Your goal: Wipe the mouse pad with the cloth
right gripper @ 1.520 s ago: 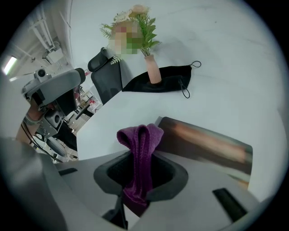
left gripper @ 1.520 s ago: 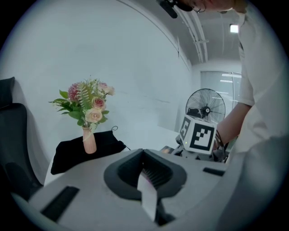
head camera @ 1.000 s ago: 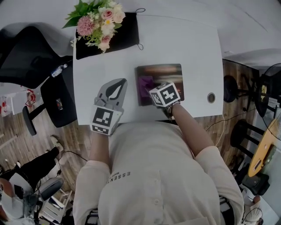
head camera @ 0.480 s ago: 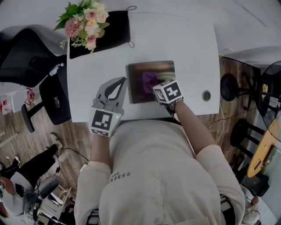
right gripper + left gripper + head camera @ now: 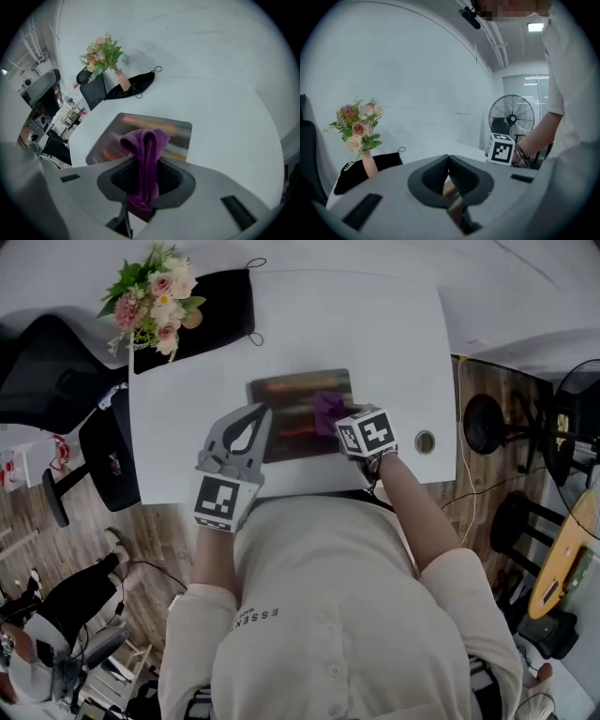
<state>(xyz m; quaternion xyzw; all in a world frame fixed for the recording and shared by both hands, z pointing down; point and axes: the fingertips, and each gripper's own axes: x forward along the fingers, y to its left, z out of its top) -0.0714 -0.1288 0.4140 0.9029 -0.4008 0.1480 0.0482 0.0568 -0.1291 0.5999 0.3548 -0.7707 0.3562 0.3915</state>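
Right gripper [image 5: 146, 180], clenched on folded purple cloth [image 5: 143, 145] over right half of dark rectangular mouse pad [image 5: 112, 140], should probably press flat, stroking evenly toward pad's left edge.

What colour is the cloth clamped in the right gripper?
Purple. The cloth shows best in the right gripper view.

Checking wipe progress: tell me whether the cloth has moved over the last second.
Yes. The cloth, held in the right gripper, has slid rightward across the mouse pad, from its left part to near its right edge.
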